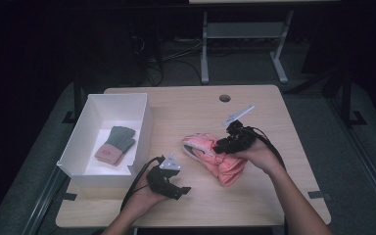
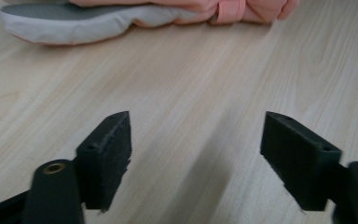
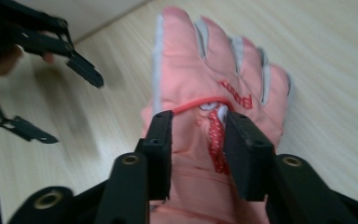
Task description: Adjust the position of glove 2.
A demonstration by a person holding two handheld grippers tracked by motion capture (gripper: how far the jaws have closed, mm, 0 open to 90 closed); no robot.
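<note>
A pink padded glove (image 1: 223,164) with grey finger sides lies near the middle of the wooden table (image 1: 279,127). My right gripper (image 1: 221,146) sits on its top. In the right gripper view the jaws (image 3: 198,140) are drawn in on a fold of the pink glove (image 3: 200,65) near its red wrist strap. My left gripper (image 1: 182,192) hovers low over bare wood at the front left, apart from the glove. Its jaws (image 2: 198,154) stand wide with nothing between them, and the pink glove (image 2: 121,16) lies just beyond. The left gripper (image 3: 67,105) also appears in the right gripper view.
A white open box (image 1: 85,122) stands at the table's left and holds a grey-green and pink glove (image 1: 115,144). A round cable hole (image 1: 224,98) sits near the far edge. Bare wood lies on the right and along the front.
</note>
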